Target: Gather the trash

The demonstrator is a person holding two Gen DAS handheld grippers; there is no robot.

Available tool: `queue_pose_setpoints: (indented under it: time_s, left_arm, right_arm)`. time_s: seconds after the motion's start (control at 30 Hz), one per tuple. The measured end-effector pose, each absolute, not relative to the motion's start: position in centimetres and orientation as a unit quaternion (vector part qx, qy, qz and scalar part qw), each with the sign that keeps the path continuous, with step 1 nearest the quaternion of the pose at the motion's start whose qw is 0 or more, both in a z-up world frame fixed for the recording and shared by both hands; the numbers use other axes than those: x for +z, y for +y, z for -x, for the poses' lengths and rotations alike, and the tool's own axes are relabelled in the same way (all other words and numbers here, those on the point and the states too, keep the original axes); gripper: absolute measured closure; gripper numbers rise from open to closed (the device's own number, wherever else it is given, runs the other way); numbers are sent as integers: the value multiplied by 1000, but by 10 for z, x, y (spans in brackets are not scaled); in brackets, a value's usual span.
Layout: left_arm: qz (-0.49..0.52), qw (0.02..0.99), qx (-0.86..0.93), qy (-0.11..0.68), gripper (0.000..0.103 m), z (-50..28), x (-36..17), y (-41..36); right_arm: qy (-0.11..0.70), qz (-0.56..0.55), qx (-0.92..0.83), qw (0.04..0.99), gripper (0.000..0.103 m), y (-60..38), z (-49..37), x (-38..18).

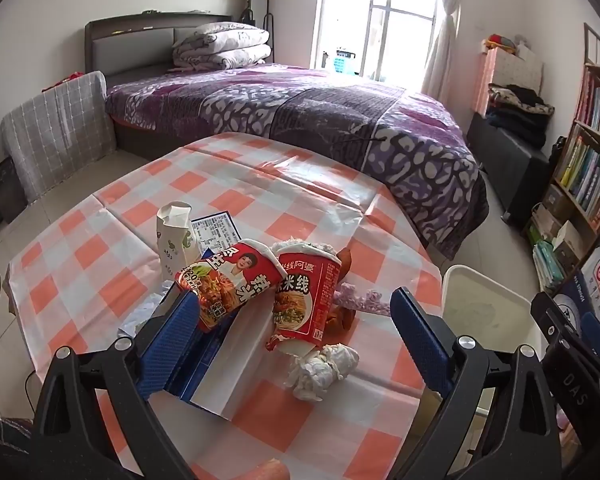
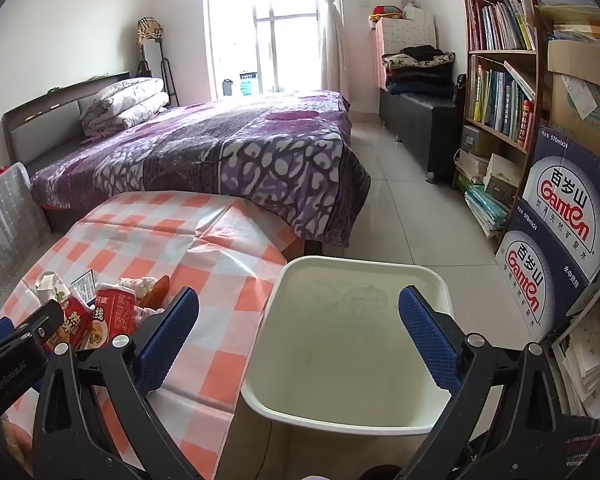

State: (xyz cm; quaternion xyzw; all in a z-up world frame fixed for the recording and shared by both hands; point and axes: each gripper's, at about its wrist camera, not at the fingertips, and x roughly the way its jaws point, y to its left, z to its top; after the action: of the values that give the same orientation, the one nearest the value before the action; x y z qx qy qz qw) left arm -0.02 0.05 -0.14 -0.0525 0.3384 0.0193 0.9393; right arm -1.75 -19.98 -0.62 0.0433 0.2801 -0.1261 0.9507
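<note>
Left wrist view: both the left claw point(image 1: 294, 316) and right claw point(image 2: 298, 324) spread, holding nothing; noodle cups point(image 1: 268, 284), carton point(image 1: 174, 236), tissue wad point(image 1: 322, 366) all on bench point(image 1: 220, 168) beside empty bin point(image 2: 348, 344), so nothing collected yet.

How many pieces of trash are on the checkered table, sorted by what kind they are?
Red noodle cups: 2
White carton with green leaves: 1
Crumpled white tissue: 1
Flattened blue and white box: 1
Brown food scraps: 1 pile
Total: 6
A few bits behind the cups are too hidden to count.
</note>
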Motion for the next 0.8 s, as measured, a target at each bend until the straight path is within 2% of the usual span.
queue_pose_setpoints:
  time_s: [0.53, 0.8]
  left_arm:
    - [61, 938, 16, 342, 10, 0, -1, 2]
    - [64, 932, 17, 357, 10, -20, 14, 17]
  right_arm:
    - [277, -50, -124, 952, 7, -201, 17, -5]
    - [326, -85, -99, 936, 7, -191, -1, 1]
